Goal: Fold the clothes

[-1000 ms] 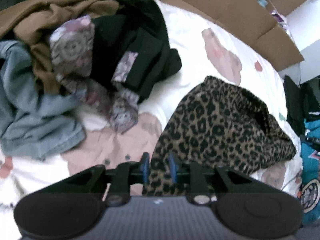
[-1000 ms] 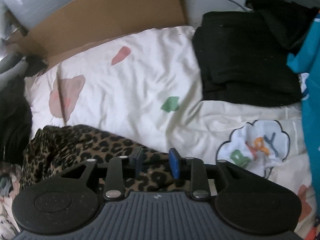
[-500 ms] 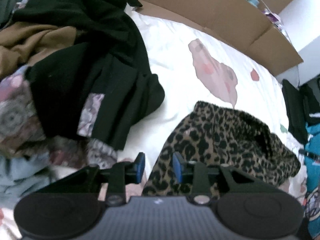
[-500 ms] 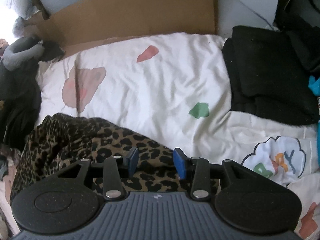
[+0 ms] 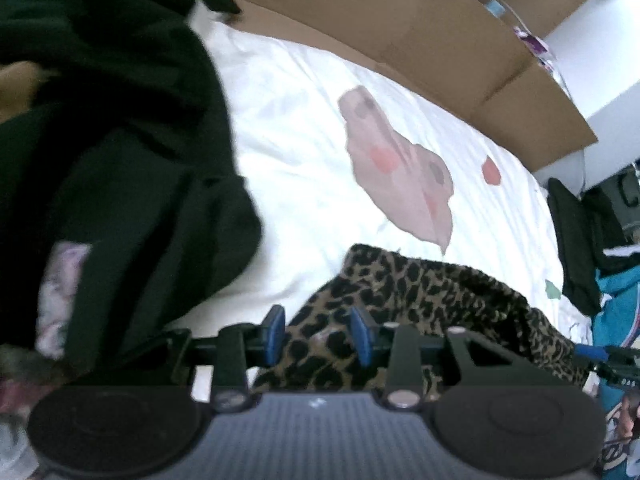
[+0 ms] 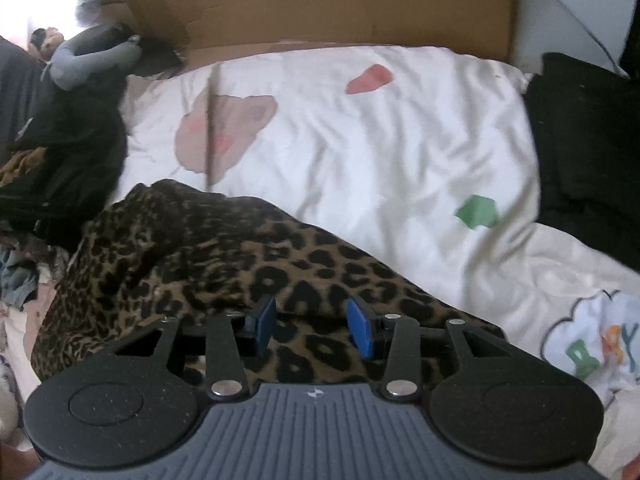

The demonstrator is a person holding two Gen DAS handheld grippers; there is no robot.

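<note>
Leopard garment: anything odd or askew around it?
Nothing damaged. The leopard garment lies bunched and wrinkled, not flat, on the white duvet. Both tongs, left and right, are open over it. A loose heap of black clothes crowds its left side.

Black linkage arms, silver screws, blue-padded jaws, seemingly grey ribbed housing.

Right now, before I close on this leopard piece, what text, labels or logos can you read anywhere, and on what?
"BABY": coloured letters inside a cloud print on the white bedding, partly cut off at the frame edge.
Round print on the teal garment: too blurred to read.
Small white mark on each gripper body: a symbol, not text.
Nothing else legible.
</note>
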